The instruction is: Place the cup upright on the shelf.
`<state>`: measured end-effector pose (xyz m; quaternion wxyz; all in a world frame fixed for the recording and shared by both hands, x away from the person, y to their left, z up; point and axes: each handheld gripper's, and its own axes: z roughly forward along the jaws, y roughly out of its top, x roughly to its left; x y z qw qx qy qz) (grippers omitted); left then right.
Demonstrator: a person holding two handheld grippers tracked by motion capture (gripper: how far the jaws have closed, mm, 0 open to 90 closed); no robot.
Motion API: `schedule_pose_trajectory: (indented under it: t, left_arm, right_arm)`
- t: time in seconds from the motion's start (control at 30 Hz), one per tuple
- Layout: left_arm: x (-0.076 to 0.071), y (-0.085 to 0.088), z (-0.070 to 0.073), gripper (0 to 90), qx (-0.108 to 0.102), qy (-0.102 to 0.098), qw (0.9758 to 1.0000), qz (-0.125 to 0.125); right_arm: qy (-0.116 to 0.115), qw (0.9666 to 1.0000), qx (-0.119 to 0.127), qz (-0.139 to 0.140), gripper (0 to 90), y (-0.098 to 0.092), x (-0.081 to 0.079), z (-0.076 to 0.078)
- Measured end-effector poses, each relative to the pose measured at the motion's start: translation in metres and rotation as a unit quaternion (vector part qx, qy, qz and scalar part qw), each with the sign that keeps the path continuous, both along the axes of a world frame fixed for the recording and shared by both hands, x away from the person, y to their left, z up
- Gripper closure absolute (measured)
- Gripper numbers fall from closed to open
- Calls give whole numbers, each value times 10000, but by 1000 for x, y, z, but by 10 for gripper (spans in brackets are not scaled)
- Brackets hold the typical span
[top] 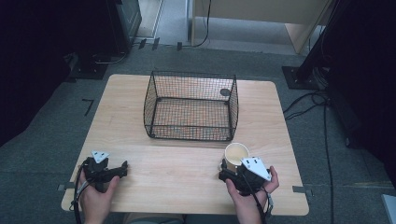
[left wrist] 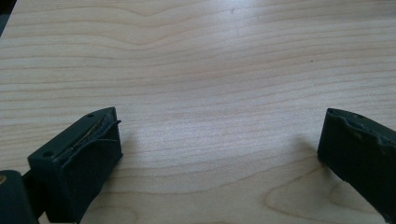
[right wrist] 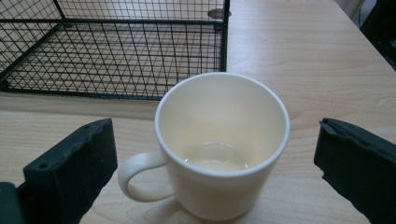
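I'm lining my right tongs (right wrist: 217, 163), jaws apart, around the cup (right wrist: 222, 144) at lower centre of the tabletop (top: 187, 163), next closing to lift it toward the basket (top: 191, 106); left tongs (left wrist: 219, 154) idle, apart.

High view overhead, faces fwd; gripper views low; share table (top: 187, 163).

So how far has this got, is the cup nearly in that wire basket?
Barely begun. The cup stands upright on the table, outside the wire basket. The right gripper is open with its jaws either side of the cup, not yet closed. The left gripper rests open over bare wood. Gripping, lifting and placing likely remain.
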<state>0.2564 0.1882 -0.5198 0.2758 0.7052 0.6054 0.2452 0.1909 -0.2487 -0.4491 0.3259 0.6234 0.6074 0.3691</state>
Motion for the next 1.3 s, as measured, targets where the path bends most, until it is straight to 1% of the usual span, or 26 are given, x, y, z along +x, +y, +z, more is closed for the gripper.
schedule_pose_trajectory:
  t: [0.17,0.2,0.27,0.3,0.33,0.37,0.4,0.43,0.47,0.5,0.53,0.57,0.67,0.7,0.77,0.8,0.83,0.93,0.97,1.0,1.03,1.07,1.13,1.2,1.23,1.3]
  left_arm:
    - [0,0,0,0,-1,0,10000,-1]
    - [0,0,0,0,-2,0,10000,0]
    - [0,0,0,0,-1,1,10000,-1]
    - [0,0,0,0,-1,0,10000,0]
    - [0,0,0,0,-1,0,10000,-1]
    - [0,0,0,0,-1,0,10000,-1]
    - [0,0,0,0,0,1,10000,-1]
    - [0,0,0,0,0,1,10000,-1]
    - [0,0,0,0,0,1,10000,-1]
    - [0,0,0,0,0,1,10000,-1]
    - [0,0,0,0,0,1,10000,-1]
    - [0,0,0,0,-1,1,10000,0]
    - [0,0,0,0,0,0,10000,-1]
    - [0,0,0,0,0,0,10000,0]
    - [0,0,0,0,0,1,10000,-1]
    - [0,0,0,0,0,1,10000,-1]
    - [0,0,0,0,-1,1,10000,-2]
    - [0,0,0,0,-1,-1,10000,-4]
    - [0,0,0,0,-1,0,10000,-4]
    - [0,0,0,0,-1,-1,10000,-4]
    - [0,0,0,0,-2,-1,10000,-4]
    - [0,0,0,0,-1,-1,10000,-3]
    - [0,0,0,0,-1,0,10000,-4]
    - [0,0,0,0,-1,0,10000,-4]
    - [0,0,0,0,-1,0,10000,-4]
    - [1,-1,0,0,5,5,10000,-5]
  right_arm:
    - [-5,10000,20,-30,0,-13,6,2]
    - [-10,10000,28,-21,0,-20,10,3]
    - [21,10000,9,-1,2,-24,12,3]
    - [35,10000,5,-24,35,-27,13,2]
    - [63,10000,56,39,113,-33,16,1]
    - [63,10000,56,39,113,-33,16,1]
    - [135,9998,152,91,183,-39,19,-2]
    - [135,9998,152,91,183,-39,19,-2]
    - [187,9995,198,142,213,-41,21,-3]
    - [230,9993,205,222,329,-44,23,-5]
    - [230,9993,205,222,329,-44,23,-5]
    - [247,9990,182,316,435,-45,24,-7]
    - [331,9984,192,405,465,-46,25,-9]
    - [425,9979,222,438,516,-48,26,-12]
    - [455,9975,249,471,538,-49,27,-13]
    - [458,9967,388,546,626,-53,27,-14]
    - [494,9960,435,600,653,-55,27,-15]
    - [641,9954,362,616,728,-58,29,-18]
    - [661,9953,323,622,774,-58,29,-19]
    - [661,9953,323,622,774,-58,29,-19]
    - [695,9949,318,653,801,-60,29,-19]
    - [709,9941,368,737,800,-61,29,-21]
    - [706,9940,312,769,809,-62,28,-21]
    - [712,9929,178,933,822,-63,27,-19]
    - [712,9929,178,933,822,-63,27,-19]
    - [641,9929,120,992,824,-63,25,-19]
